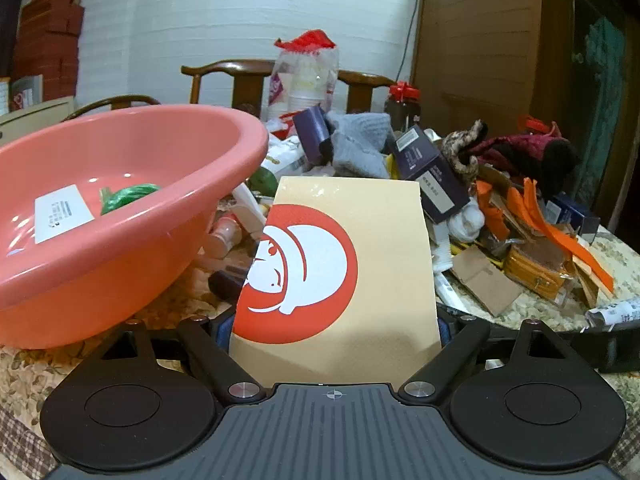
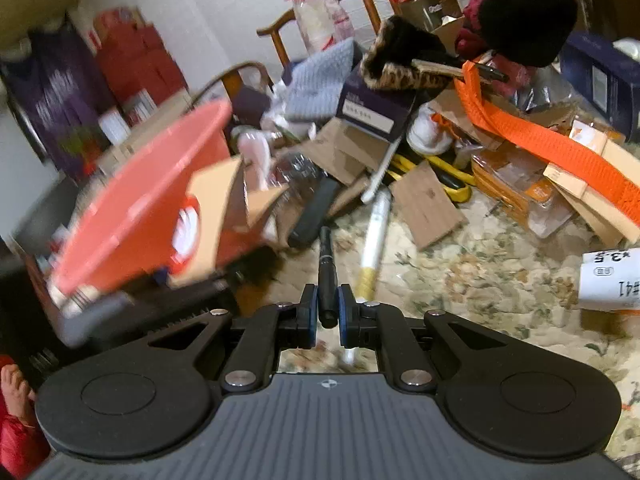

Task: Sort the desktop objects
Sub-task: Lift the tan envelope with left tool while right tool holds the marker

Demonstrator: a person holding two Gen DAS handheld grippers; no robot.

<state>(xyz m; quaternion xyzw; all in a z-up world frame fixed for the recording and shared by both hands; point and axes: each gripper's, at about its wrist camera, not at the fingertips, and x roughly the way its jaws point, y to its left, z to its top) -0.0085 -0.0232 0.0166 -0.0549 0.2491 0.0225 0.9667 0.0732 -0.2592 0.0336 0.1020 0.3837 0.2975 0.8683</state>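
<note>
While the left tongs [image 1: 336, 328] pinch a tan box [image 1: 340, 276], right tongs [image 2: 328, 314] clamp a black pen [image 2: 326, 276], pink basin [image 1: 120, 184] beside.

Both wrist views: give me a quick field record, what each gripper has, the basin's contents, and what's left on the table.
left gripper: shut on tan box with red-and-white logo
right gripper: shut on black pen
pink basin: holds a white card and a green item
box position: right of the basin, outside it
table: heap of cartons, orange strap, grey knit, white tube
right view: left side motion-blurred
</note>
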